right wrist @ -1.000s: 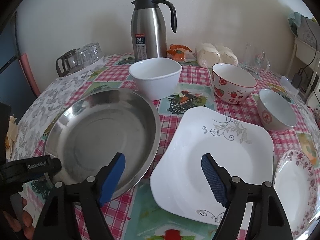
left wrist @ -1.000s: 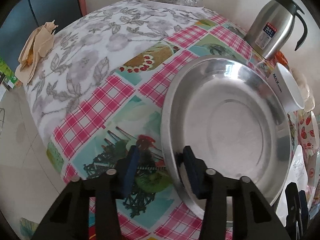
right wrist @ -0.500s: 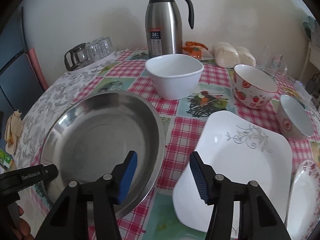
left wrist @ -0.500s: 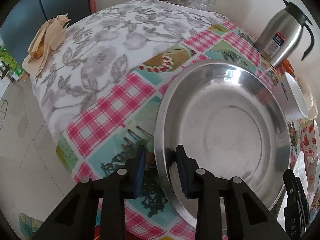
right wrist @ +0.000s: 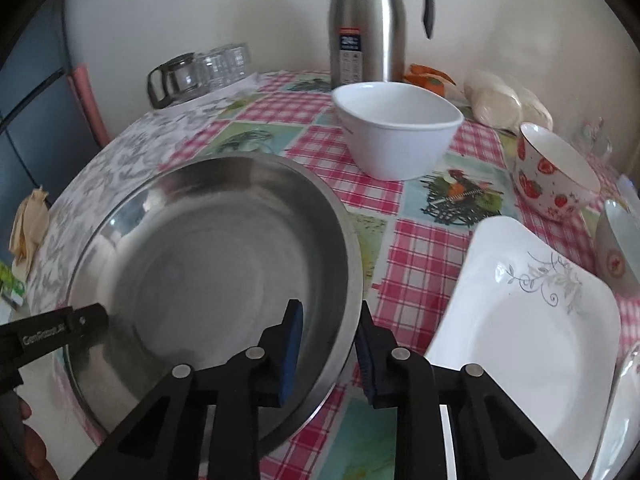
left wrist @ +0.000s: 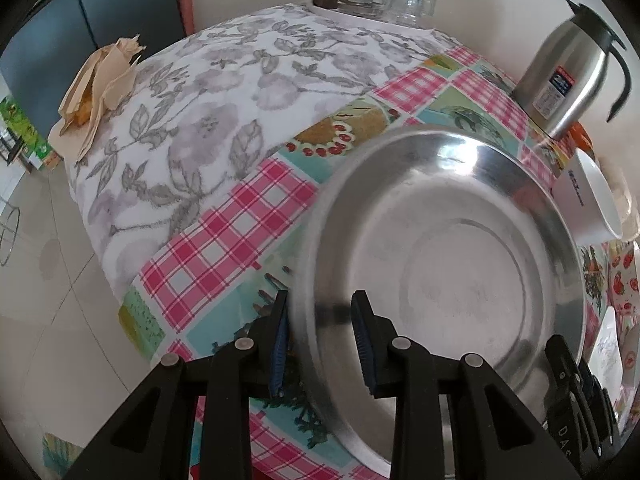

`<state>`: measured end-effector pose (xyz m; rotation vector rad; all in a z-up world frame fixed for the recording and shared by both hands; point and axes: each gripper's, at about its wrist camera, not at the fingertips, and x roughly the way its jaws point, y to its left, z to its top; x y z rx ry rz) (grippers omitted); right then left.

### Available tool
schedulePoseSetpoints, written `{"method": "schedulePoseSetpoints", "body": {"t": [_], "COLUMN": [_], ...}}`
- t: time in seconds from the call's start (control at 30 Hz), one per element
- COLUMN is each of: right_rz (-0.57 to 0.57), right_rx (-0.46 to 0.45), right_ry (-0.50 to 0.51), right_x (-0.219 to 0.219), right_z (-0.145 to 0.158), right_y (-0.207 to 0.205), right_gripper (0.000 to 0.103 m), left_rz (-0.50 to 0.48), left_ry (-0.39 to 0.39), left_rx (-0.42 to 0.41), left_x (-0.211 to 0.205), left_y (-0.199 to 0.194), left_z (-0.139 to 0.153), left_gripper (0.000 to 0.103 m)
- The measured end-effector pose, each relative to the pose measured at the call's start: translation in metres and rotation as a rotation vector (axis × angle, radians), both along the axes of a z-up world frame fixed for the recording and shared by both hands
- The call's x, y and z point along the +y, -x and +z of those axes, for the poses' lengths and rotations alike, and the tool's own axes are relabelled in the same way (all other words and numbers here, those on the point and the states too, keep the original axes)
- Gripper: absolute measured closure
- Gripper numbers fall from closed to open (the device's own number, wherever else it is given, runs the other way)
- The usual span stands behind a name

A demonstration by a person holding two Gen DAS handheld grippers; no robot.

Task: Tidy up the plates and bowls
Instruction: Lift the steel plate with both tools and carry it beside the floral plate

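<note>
on the near left part of the table (right wrist: 420, 248), which wears a pink checked cloth, sits the steel pan (right wrist: 216, 264), wide and shallow, with both claws at its rim. the left gripper (left wrist: 322, 334) straddles the pan's edge, one blue pad outside and one inside, jaws narrowed to the rim; whether the pads actually press the metal cannot be told. the right gripper (right wrist: 330, 346) straddles the opposite side of the rim the same way, jaws drawn in close around it, contact likewise unclear. just right of the pan lies a white square plate (right wrist: 532, 320) with a grey floral sprig, and a patterned plate's rim shows at the far right edge. behind the pan stands a white bowl (right wrist: 396, 128), then a strawberry bowl (right wrist: 556, 172) and a smaller bowl (right wrist: 618, 248) to its right. a steel jug (right wrist: 368, 24) stands at the back, a glass pot (right wrist: 176, 78) with glasses at back left, crumpled paper (left wrist: 100, 88) on the left edge.
</note>
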<state>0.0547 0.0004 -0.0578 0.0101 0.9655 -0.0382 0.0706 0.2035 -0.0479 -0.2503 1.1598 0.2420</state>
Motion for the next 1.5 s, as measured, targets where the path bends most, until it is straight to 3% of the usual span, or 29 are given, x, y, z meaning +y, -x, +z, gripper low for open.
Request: {"method": "schedulePoseSetpoints", "body": {"t": [0.8, 1.5], "right_rz": [0.0, -0.149], "right_rx": [-0.147, -0.157], "right_ry": [0.063, 0.088], "right_x": [-0.018, -0.12], "right_z": [0.062, 0.082], "right_y": [0.037, 0.089], "right_gripper": [0.079, 0.078], "left_rz": [-0.075, -0.288], "left_ry": [-0.052, -0.093], "left_rx": [-0.147, -0.169], "left_x": [-0.042, -0.158], "left_y": [0.024, 0.059], "left_z": [0.043, 0.06], "left_gripper": [0.073, 0.073]}}
